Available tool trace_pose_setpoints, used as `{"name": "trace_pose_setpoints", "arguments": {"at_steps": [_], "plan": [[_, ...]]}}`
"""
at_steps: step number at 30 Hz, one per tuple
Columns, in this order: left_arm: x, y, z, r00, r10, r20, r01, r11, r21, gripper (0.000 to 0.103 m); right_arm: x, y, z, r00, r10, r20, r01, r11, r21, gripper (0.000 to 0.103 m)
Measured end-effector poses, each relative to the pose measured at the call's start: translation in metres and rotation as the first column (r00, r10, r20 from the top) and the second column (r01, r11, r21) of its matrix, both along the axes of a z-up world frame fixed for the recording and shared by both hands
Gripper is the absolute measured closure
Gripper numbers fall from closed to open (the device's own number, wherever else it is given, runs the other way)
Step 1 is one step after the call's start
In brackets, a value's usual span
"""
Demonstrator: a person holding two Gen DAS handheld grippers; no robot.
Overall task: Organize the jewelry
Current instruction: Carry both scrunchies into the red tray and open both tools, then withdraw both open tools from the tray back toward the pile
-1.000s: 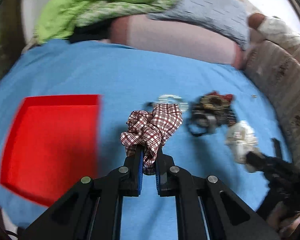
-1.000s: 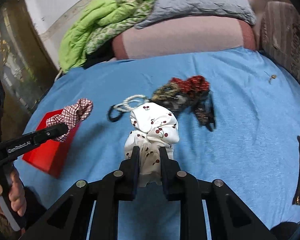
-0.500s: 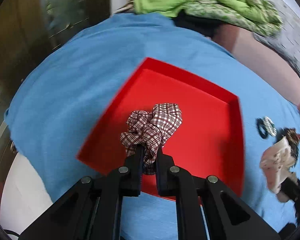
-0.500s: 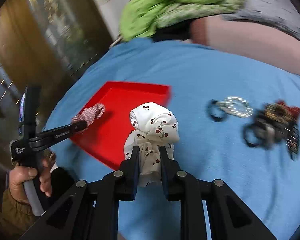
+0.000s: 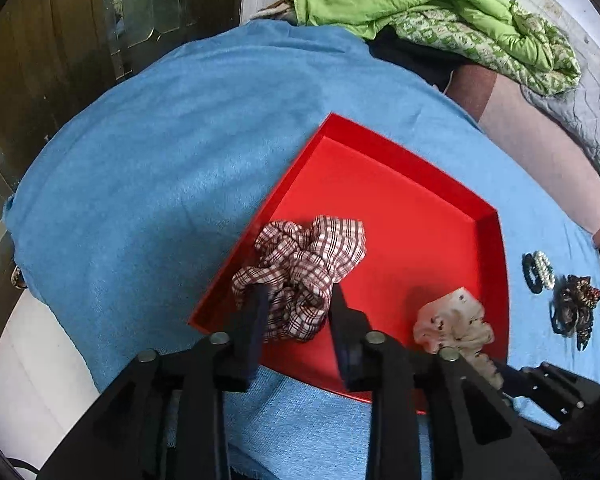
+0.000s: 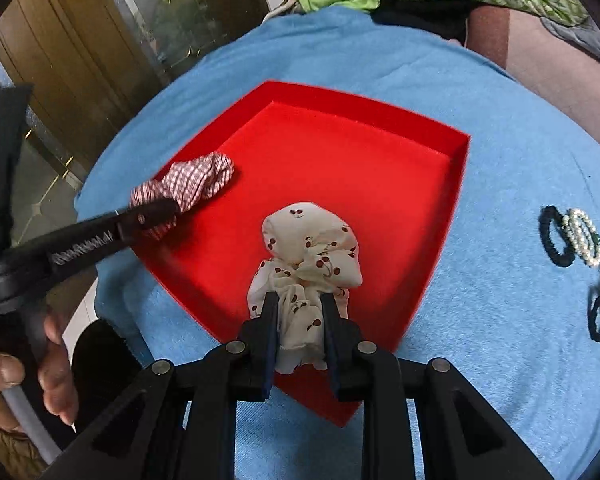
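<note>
Over the red tray [image 5: 400, 200] on the blue cloth [image 5: 160, 160], the left gripper [image 5: 296, 308] has just been opening; its jaws stand apart around the checked scrunchie [image 5: 304, 256], lying by the tray's left rim. The right gripper [image 6: 298, 316], jaws easing apart, still pinches the cherry-print scrunchie [image 6: 312, 248] above the tray's near corner. Bracelets [image 6: 572, 236] lie on the cloth beyond the tray's right rim.

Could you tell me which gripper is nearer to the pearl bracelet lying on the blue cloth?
The right gripper. It is over the red tray's side facing the pearl bracelet; the left gripper is at the tray's far edge.
</note>
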State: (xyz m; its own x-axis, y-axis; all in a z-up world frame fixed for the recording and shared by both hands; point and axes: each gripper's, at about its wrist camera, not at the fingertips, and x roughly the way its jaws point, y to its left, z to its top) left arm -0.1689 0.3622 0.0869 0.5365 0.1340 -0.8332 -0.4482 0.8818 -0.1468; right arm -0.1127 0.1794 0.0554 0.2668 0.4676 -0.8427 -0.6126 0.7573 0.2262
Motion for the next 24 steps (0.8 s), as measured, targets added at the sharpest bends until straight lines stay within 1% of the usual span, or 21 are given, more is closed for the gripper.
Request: {"name": "trace_pose_setpoints", "arguments": {"at_steps": [1,2,3,4,6,8,10,14,17,21,24], "plan": [[-0.001,0.0,0.003,1.0,0.003,0.011,-0.003,1.0,0.001,0.066,-0.002,0.001,0.001,1.0,0.003,0.006,-0.003,1.0,-0.004,0.069],[-0.004,0.0,0.007,1.0,0.008,0.024,-0.008,1.0,0.005,0.066,-0.004,0.001,0.003,1.0,0.007,0.015,-0.007,1.0,-0.004,0.06],[-0.004,0.0,0.009,0.999,0.011,0.03,-0.011,1.0,0.007,0.065,-0.007,0.002,0.005,1.0,0.011,0.027,-0.011,1.0,-0.002,0.056],[-0.006,-0.001,0.013,0.999,0.015,0.038,-0.016,1.0,0.01,0.064,-0.009,0.003,0.007,0.999,0.016,0.039,-0.016,1.0,-0.002,0.053],[-0.01,-0.002,0.021,0.998,0.022,0.056,-0.023,1.0,0.015,0.063,-0.016,0.003,0.015,0.997,0.03,0.071,-0.03,1.0,-0.003,0.052],[-0.012,-0.004,0.027,0.997,0.025,0.069,-0.027,0.999,0.024,0.061,-0.022,-0.001,0.022,0.995,0.032,0.096,-0.032,0.999,0.004,0.046],[-0.014,-0.008,0.034,0.997,0.026,0.079,-0.029,0.999,0.038,0.059,-0.026,-0.006,0.026,0.994,0.023,0.108,-0.025,1.0,0.018,0.043],[-0.017,-0.021,0.046,0.996,0.004,0.093,-0.008,0.999,0.047,0.058,-0.034,-0.03,0.036,0.993,-0.014,0.118,0.008,0.999,0.053,0.041],[-0.016,-0.04,0.055,0.994,-0.039,0.101,0.032,0.997,0.073,0.056,-0.039,-0.058,0.04,0.99,-0.055,0.128,0.047,0.997,0.067,0.04],[-0.008,-0.077,0.059,0.986,-0.135,0.097,0.126,0.988,0.091,0.054,-0.044,-0.116,0.037,0.981,-0.146,0.129,0.138,0.988,0.07,0.039],[0.004,-0.111,0.052,0.97,-0.23,0.075,0.225,0.972,0.063,0.054,-0.04,-0.176,0.029,0.961,-0.258,0.102,0.251,0.965,0.074,0.039]]}}
